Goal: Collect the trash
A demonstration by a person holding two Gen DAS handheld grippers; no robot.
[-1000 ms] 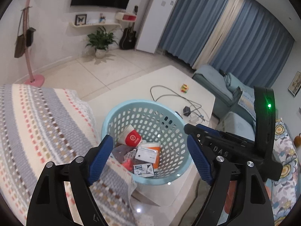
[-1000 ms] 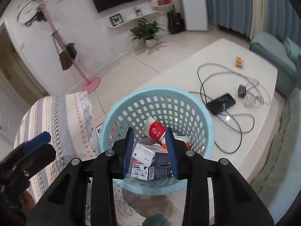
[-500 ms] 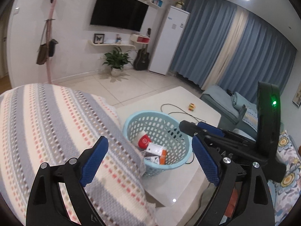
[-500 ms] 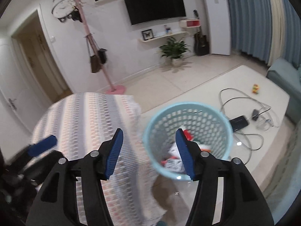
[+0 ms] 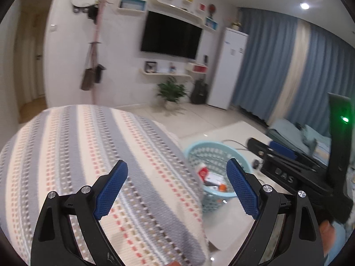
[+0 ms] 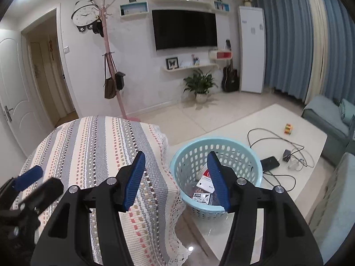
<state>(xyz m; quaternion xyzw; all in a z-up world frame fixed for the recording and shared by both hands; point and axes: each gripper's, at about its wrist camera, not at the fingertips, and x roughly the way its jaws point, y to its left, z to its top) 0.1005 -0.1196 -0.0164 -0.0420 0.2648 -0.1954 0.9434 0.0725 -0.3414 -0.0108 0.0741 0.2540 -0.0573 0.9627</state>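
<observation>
Sitting at the near left corner of the white table [image 6: 255, 210], the light blue basket [image 6: 193, 153] held the collected trash [image 6: 205, 182]: one red-and-white cup and what looked like three or four small packets, the pile too overlapped to count surely. From your right gripper [image 6: 177, 179] the basket lay ahead and slightly right, its mouth upward, behind the right finger. Your left gripper [image 5: 177, 188] stood over the striped cloth [image 5: 77, 146], the basket off to its right, so your right was nearer. Both jaws stood wide and held nothing. One phone [image 6: 269, 163], one charger, tangled cables and one small cube lay further along the table.
</observation>
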